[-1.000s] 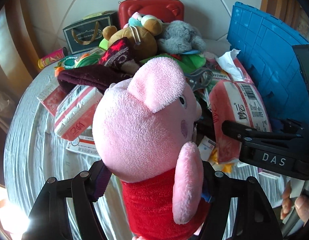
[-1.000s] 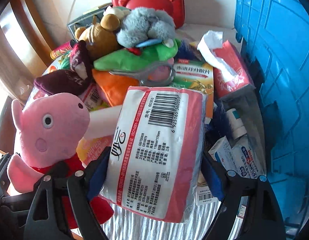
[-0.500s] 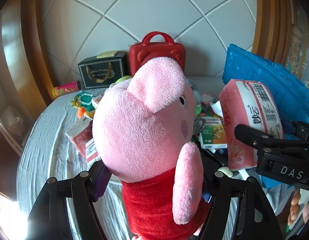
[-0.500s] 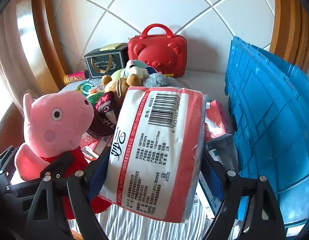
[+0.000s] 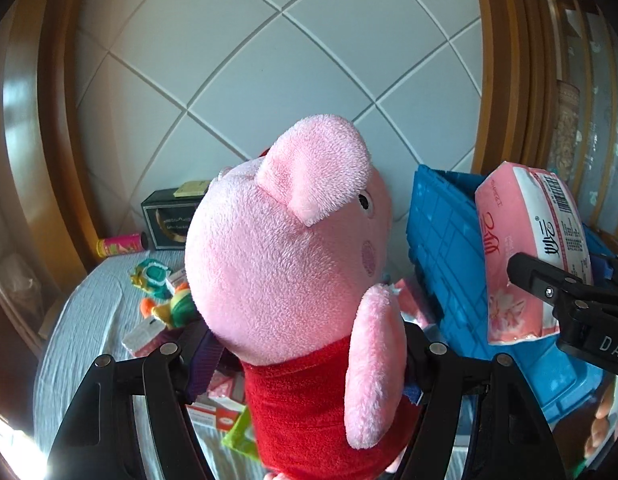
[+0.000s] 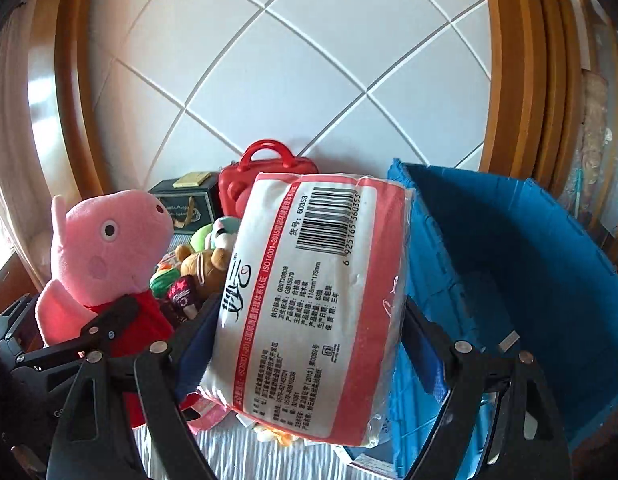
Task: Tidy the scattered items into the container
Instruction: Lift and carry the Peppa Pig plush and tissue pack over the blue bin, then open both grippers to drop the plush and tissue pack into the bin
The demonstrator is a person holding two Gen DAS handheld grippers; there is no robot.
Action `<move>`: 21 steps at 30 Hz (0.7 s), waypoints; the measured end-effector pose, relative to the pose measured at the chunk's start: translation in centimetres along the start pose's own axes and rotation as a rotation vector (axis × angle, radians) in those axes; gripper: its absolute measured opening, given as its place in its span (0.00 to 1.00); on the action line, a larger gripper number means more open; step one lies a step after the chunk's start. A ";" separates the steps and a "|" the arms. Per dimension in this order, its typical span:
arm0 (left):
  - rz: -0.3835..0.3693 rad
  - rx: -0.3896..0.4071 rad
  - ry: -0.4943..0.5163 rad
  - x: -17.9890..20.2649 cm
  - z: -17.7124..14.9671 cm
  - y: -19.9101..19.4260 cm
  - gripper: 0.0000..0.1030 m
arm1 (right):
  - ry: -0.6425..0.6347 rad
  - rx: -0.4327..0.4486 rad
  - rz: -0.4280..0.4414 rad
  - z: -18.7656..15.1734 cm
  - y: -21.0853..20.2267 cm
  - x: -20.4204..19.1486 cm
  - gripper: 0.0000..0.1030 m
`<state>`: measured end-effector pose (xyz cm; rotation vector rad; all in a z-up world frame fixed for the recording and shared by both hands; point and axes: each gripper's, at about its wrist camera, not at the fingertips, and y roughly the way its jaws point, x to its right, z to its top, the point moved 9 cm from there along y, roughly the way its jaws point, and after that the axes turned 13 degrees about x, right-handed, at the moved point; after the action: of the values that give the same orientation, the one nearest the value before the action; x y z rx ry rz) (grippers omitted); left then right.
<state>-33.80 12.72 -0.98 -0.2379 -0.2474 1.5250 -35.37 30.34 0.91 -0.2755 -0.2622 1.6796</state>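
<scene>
My left gripper (image 5: 305, 354) is shut on a pink plush pig in a red dress (image 5: 285, 240), held high above the table. The same pig (image 6: 105, 248) shows at the left of the right wrist view. My right gripper (image 6: 301, 332) is shut on a pink and white tissue pack (image 6: 313, 304), which also appears at the right of the left wrist view as the tissue pack (image 5: 525, 248). The blue crate (image 6: 509, 264) stands open at the right, its rim below and beside the pack. The crate (image 5: 441, 240) sits right of the pig.
A pile of plush toys (image 6: 201, 264) lies on the grey cloth-covered table (image 5: 85, 320). A red case (image 6: 269, 168) and a dark gift box (image 6: 189, 200) stand against the tiled wall. Small boxes (image 5: 145, 336) lie scattered. A hand (image 5: 601, 428) shows at the lower right.
Both grippers have risen with their loads and tilted up, so the pile has dropped low in view and the wall fills the top. The crate's open inside now shows.
</scene>
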 end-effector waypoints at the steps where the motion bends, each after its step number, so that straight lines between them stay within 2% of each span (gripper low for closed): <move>1: -0.006 0.026 0.001 1.5 1.3 -0.2 0.69 | 0.003 0.019 -0.011 0.8 -0.4 1.6 0.82; 7: -0.091 0.147 -0.004 13.1 8.1 -0.3 0.69 | 0.016 0.082 -0.102 3.6 -2.8 13.9 0.82; 10: -0.141 0.164 -0.005 19.7 10.0 0.7 0.69 | 0.010 0.079 -0.159 3.6 -3.5 20.1 0.82; 13: -0.179 0.152 0.009 25.9 10.6 1.4 0.70 | 0.001 0.038 -0.197 2.5 -3.5 25.1 0.82; 15: -0.197 0.096 0.038 29.7 9.5 2.2 0.70 | -0.003 0.003 -0.215 1.6 -3.5 28.2 0.82; 17: -0.213 0.005 0.064 32.7 7.3 3.4 0.70 | -0.001 -0.037 -0.228 0.3 -3.3 30.5 0.82; 21: -0.212 -0.193 0.132 37.0 1.4 5.6 0.70 | -0.032 -0.140 -0.208 -3.2 -2.1 33.1 0.82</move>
<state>-38.41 49.86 -0.99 -0.4497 -0.3053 1.2703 -36.31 63.51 -2.40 -0.3150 -0.4194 1.4628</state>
